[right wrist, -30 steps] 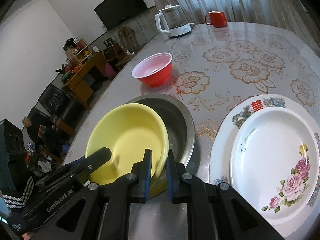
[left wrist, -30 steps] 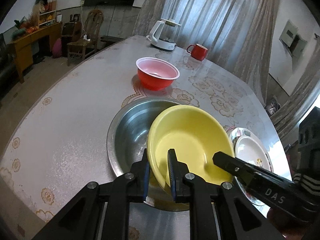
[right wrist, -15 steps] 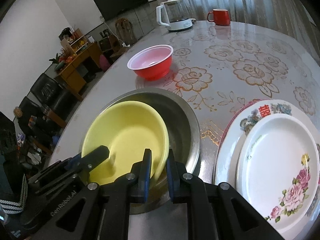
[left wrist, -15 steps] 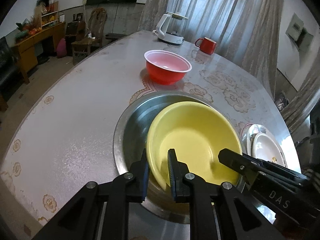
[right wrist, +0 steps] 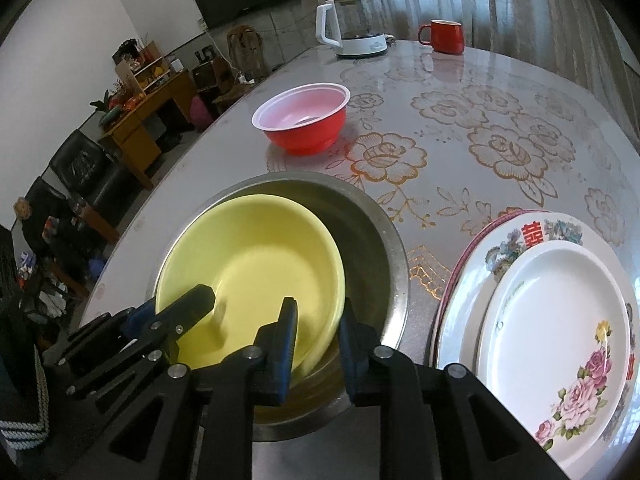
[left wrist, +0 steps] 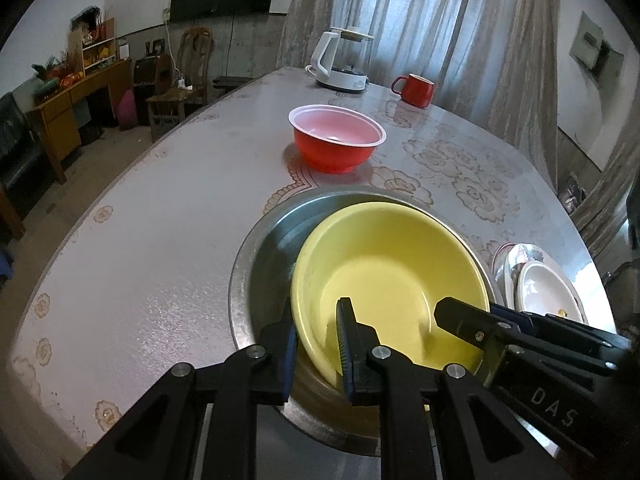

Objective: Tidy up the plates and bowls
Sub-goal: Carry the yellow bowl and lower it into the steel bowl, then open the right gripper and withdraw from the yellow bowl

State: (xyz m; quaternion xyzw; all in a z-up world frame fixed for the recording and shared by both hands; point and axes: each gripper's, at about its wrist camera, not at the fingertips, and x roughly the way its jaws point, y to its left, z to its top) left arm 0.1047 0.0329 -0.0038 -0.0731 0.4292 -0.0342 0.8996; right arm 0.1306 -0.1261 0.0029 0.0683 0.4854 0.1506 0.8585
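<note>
A yellow bowl (left wrist: 400,280) rests tilted inside a wide steel basin (left wrist: 272,248) near the table's front edge. My left gripper (left wrist: 316,320) is shut on the bowl's near left rim, one finger inside and one outside. In the right wrist view the same yellow bowl (right wrist: 248,272) lies in the basin (right wrist: 376,248). My right gripper (right wrist: 318,320) straddles its right rim; its jaws are opening and the pads stand off the wall. A red bowl (left wrist: 336,144) with a white rim stands beyond the basin.
Two stacked plates (right wrist: 560,320), a flowered white one on a larger patterned one, lie right of the basin. A white kettle (left wrist: 340,64) and a red mug (left wrist: 414,88) stand at the far end. The table edge curves close on the left, with chairs and a desk beyond.
The yellow bowl has sunk lower into the steel basin. The right gripper's jaws have spread apart from the rim. The left gripper keeps its hold.
</note>
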